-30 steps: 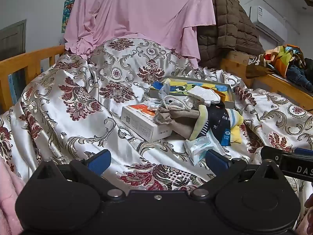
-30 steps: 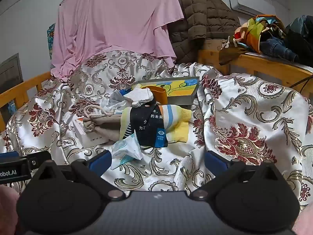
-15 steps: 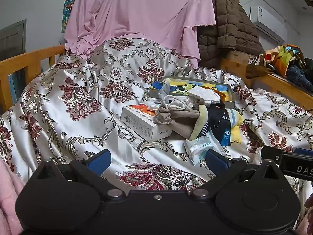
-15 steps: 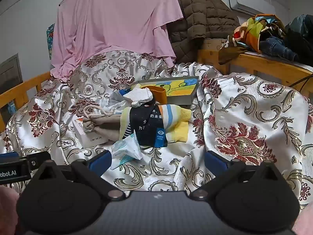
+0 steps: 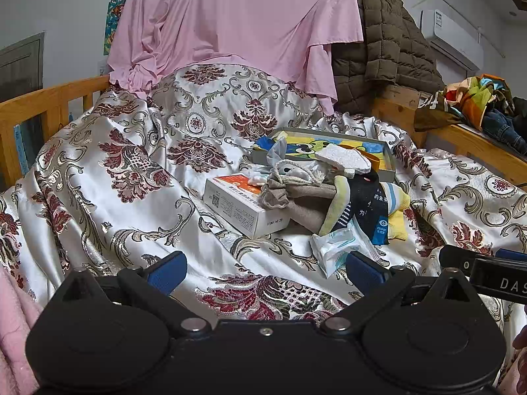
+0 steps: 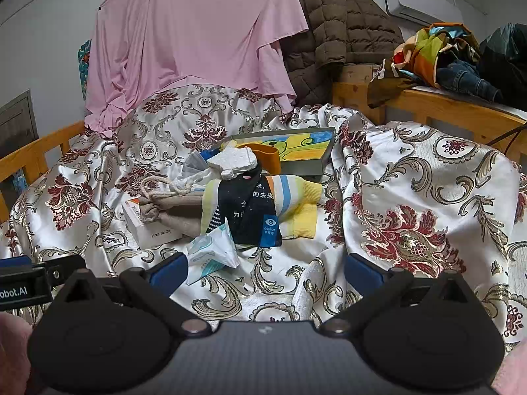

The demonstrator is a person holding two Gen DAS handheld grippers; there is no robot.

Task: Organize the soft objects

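A heap of soft things lies on the floral satin bedspread [image 5: 138,171]: a beige drawstring pouch [image 5: 303,197], a yellow striped sock [image 6: 296,204], a dark cloth with white print [image 6: 250,210], a tissue pack [image 6: 210,250] and a white foam piece [image 6: 234,159]. A white and orange carton [image 5: 240,204] sits at the heap's left. Behind it is a shallow box with a cartoon picture [image 6: 296,148]. My left gripper [image 5: 265,268] is open, short of the heap. My right gripper [image 6: 265,266] is open too, just behind the tissue pack.
A pink sheet [image 5: 230,16] and a brown quilted jacket [image 5: 385,49] hang at the back. Wooden bed rails [image 5: 42,105] run along the left; a wooden ledge [image 6: 444,105] at the right carries piled clothes [image 6: 441,52]. The other gripper's body [image 5: 494,276] shows at the right edge.
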